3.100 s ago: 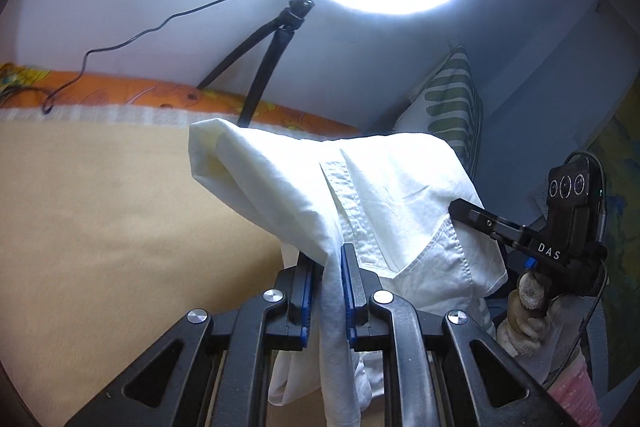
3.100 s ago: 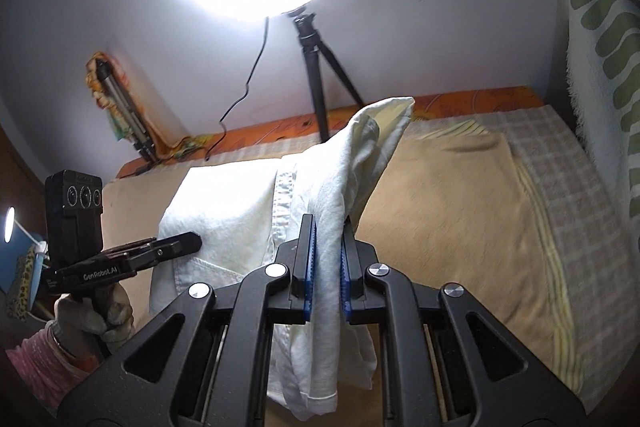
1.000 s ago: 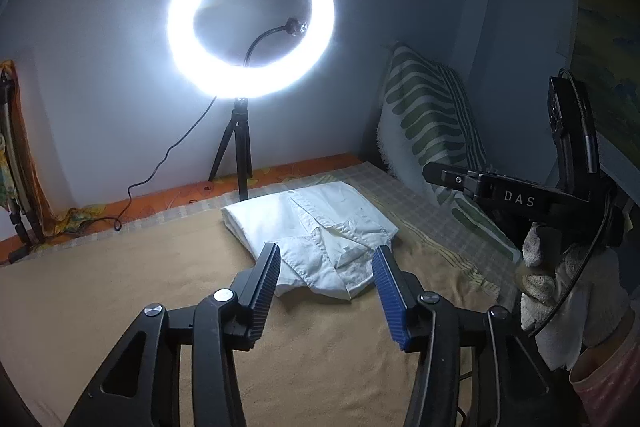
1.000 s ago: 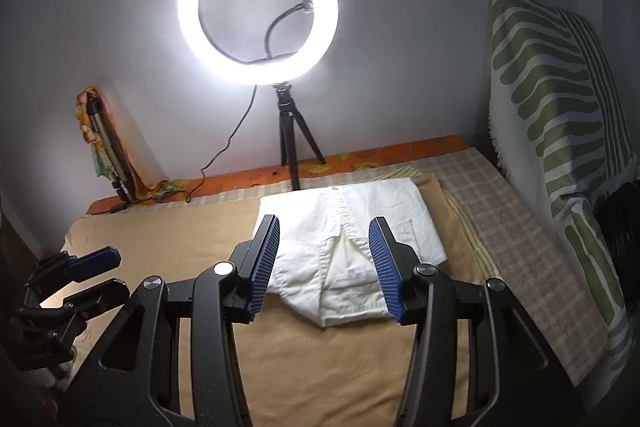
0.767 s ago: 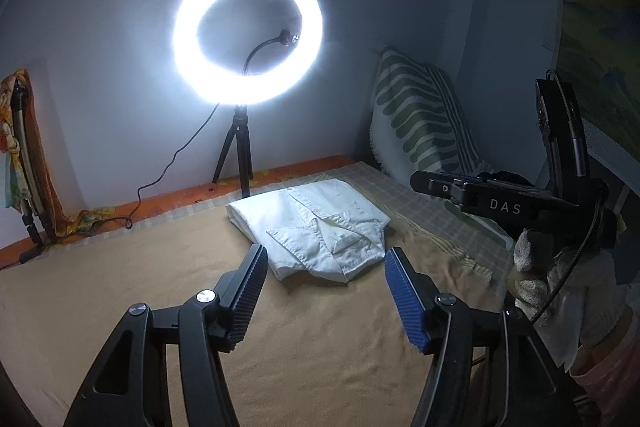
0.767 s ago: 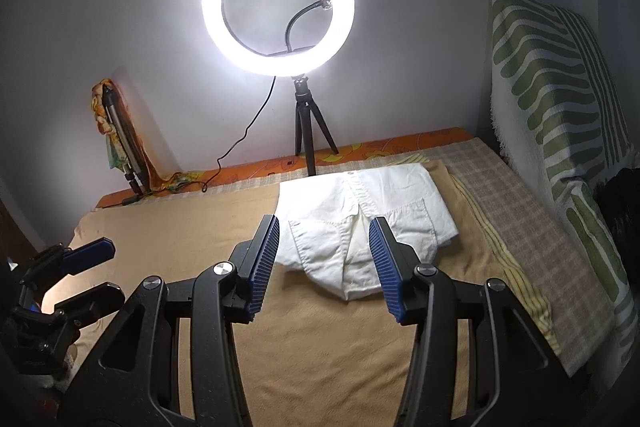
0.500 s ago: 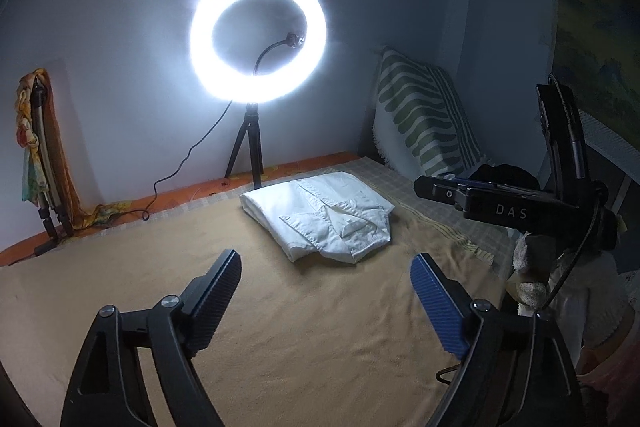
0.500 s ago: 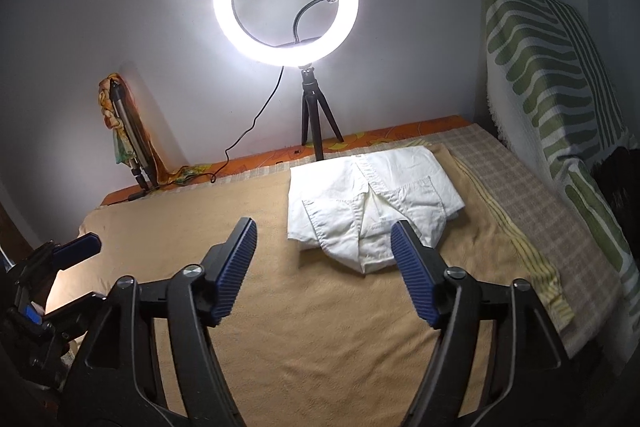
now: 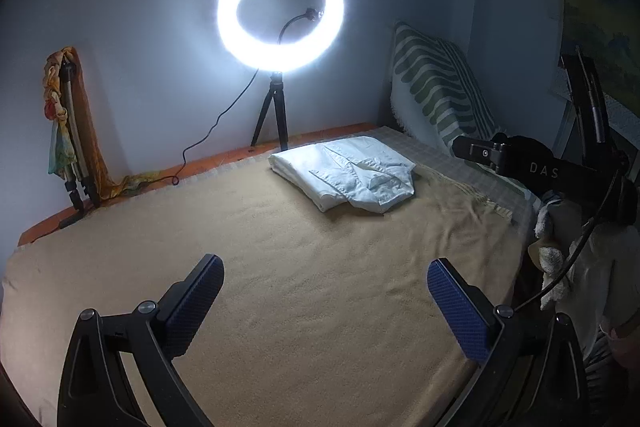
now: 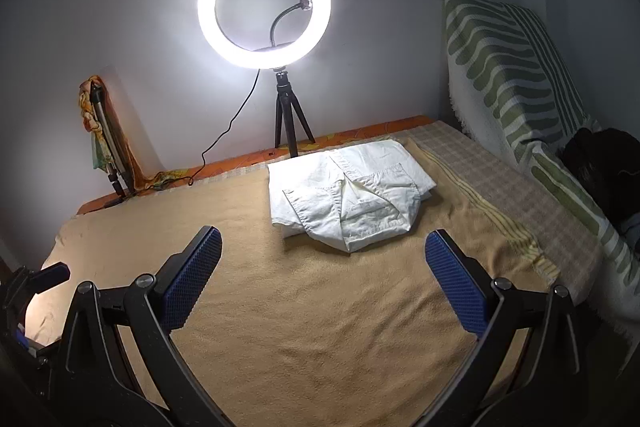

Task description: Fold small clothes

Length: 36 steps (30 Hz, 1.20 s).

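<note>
Your left tongs and right tongs are opening, empty; the folded white shirt lies far on the bed.

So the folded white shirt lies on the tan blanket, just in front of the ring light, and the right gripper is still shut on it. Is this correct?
Not quite. The right gripper holds nothing: its jaws are opening, clear of the folded white shirt, as the right wrist view shows. The shirt does lie on the tan blanket before the ring light.
</note>
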{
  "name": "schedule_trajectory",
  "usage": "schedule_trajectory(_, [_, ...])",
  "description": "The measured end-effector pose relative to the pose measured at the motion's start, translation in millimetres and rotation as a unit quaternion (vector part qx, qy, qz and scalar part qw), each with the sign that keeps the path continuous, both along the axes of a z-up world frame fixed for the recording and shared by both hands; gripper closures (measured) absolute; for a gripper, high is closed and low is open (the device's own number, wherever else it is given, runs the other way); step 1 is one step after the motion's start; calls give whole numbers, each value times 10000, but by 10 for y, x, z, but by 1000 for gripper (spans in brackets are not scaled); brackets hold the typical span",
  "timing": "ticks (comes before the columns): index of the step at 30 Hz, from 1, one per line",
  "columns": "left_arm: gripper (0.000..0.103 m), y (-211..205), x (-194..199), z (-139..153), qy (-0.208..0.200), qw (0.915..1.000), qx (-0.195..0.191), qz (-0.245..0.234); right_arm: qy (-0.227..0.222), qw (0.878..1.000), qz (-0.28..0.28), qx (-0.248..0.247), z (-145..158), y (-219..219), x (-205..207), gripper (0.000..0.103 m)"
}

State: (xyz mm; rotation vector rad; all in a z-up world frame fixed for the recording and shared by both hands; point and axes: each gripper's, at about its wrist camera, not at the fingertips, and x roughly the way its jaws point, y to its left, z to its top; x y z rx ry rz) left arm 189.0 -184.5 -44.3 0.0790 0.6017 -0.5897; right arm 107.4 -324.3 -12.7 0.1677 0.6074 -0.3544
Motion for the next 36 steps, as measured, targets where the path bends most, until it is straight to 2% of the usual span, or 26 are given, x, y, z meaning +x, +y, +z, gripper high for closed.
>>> schedule_trajectory(5, [0, -1, -8, -55, 202, 9996, 214, -17, -15, 9993, -313, 200, -166, -3, -63, 0])
schedule_trajectory(10, [0, 37, -69, -96, 145, 9995, 264, 77, 9, 9998, -178, 81, -210, 39, -34, 0])
schedule_trajectory(20, [0, 34, -79, -276, 260, 9963, 737, 367, 164, 9998, -95, 28, -342, 45, 33, 0])
schedule_trajectory(36, [0, 131, -26, -283, 345, 9956, 697, 521, 215, 9997, -84, -37, -394, 27, 74, 0])
